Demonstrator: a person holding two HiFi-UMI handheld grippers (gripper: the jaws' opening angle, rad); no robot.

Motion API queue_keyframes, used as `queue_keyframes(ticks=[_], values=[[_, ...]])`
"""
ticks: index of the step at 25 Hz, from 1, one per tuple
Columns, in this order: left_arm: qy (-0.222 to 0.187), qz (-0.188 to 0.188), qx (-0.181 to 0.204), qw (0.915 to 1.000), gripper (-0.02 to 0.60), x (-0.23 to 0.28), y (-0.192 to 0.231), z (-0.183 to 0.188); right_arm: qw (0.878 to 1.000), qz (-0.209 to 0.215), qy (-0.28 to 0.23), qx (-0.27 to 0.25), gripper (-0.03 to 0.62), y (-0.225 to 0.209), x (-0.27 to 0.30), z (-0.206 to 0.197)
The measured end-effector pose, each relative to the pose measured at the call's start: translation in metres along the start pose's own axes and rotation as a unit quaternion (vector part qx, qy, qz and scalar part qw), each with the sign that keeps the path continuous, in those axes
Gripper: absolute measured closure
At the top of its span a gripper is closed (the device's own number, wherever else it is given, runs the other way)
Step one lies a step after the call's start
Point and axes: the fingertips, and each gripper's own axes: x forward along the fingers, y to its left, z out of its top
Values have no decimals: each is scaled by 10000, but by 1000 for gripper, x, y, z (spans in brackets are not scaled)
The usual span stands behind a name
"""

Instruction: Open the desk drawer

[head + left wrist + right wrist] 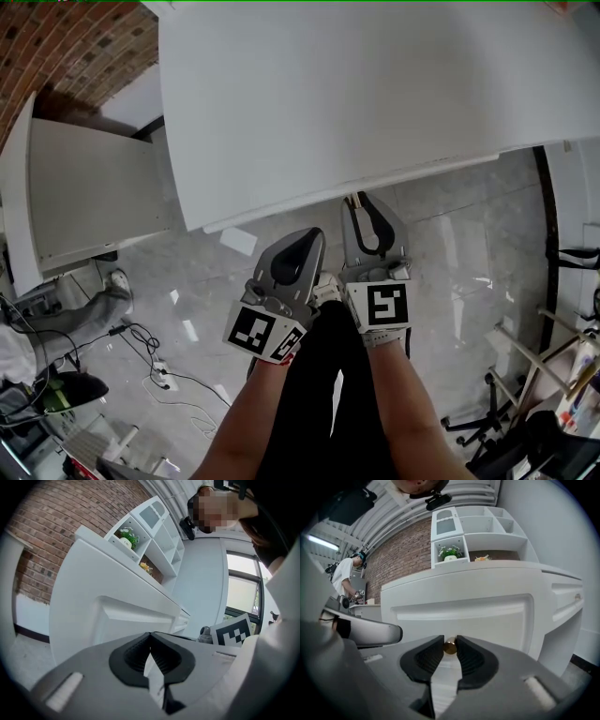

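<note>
Two forearms (412,412) fill the bottom of the head view, each ending in a gripper topped by a marker cube (386,307), above a pale tiled floor (469,253). Ahead of them, the right gripper (361,200) reaches up under the front edge of the white desk (356,84). Seen in its own view, the right gripper (450,641) has its jaws pinched on a small brass knob (450,648), which sits low on the recessed white drawer front (459,609). The drawer front looks flush with the desk face around it. Just beside it, the left gripper (309,239) hangs a little short of the desk edge; in its own view the left gripper (150,635) has both jaws pressed together with nothing between them. A white shelf unit (473,527) holding a potted plant (449,552) rises behind the desk, against a brick wall (403,550).
</note>
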Motion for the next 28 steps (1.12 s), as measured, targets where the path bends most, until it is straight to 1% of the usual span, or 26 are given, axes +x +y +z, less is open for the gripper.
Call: queue_keyframes(ticks=[6,10,15,19,28], values=[[87,-64,28,9999,578,2,-9,-5,9999,53,66,82,513,0,-7,-1],[123,-72,92,9999,578,2,-9,-7,10000,5,-73,58,513,-4,-12,-4],[66,37,80,9999,578,0,-5,-7,9999,76,-70,112,513,-3,-17,-8],[72,155,-30,9998,578,-5,-5,-13,9999,89,-27,137,520,-3,-28,-11],[32,152,-38,9999,578,-9,-11,-11,9988,-26,23,484,525,-5,-35,-15]])
